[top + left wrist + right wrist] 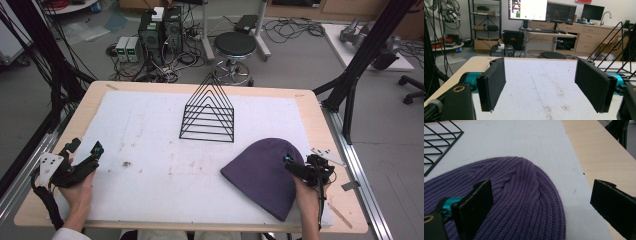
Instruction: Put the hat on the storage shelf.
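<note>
With my right gripper (300, 169) poised jaws apart over the purple beanie (262, 172) lying flat near the wire rack (208, 114), probably to pinch it, my left gripper (82, 162) idles spread at the table's (310, 107) edge.

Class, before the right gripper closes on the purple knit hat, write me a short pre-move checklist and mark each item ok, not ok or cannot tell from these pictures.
1. Right gripper jaws open wide enough to take fabric: ok, wide gap in its own view.
2. Purple hat within the jaws' path: ok, its right edge lies between them.
3. Hat lying flat and free on the white mat: ok, nothing rests on it.
4. Wire rack clear of the hat: ok, it stands apart, farther back.
5. Left gripper out of the way: ok, open and empty over the mat's left side.
6. Jaws low enough to pinch a fold of fabric: cannot tell, height above the hat is unclear.
</note>
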Tool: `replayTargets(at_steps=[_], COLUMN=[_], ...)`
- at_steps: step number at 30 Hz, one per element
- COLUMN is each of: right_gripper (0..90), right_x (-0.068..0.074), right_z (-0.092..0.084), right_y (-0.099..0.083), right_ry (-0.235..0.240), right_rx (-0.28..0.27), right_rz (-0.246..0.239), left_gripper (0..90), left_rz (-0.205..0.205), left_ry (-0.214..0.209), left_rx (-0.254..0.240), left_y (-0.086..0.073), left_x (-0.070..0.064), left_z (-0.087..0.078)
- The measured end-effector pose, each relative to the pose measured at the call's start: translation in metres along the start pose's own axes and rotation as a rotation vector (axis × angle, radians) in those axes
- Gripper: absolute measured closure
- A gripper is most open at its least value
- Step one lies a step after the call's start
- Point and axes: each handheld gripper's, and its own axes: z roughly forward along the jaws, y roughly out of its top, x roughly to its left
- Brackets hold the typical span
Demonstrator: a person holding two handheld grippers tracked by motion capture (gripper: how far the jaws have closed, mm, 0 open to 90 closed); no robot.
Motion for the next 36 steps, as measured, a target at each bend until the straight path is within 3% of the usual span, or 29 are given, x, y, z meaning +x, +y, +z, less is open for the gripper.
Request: replayTargets(at_steps=[9,31,36], right_gripper=[3.8,8.0,21.4], right_x=[-0.003,0.001,0.002], right_z=[0.008,0.018,0.019], right_y=[-0.001,-0.003,-0.003], right_ry=[-0.014,-0.014,0.014], right_rx=[0.079,0.174,0.205], right_rz=[0.004,-0.025,-0.008], left_gripper=[24.9,24.9,24.9], left_rz=[0.005,0.004,0.002], left_ry=[0.006,0.004,0.002], left_rx=[0.003,0.011,0.015], left_y=[0.0,-0.001,-0.001], left_x=[0.0,-0.001,0.0], left_z=[0.0,0.001,0.001])
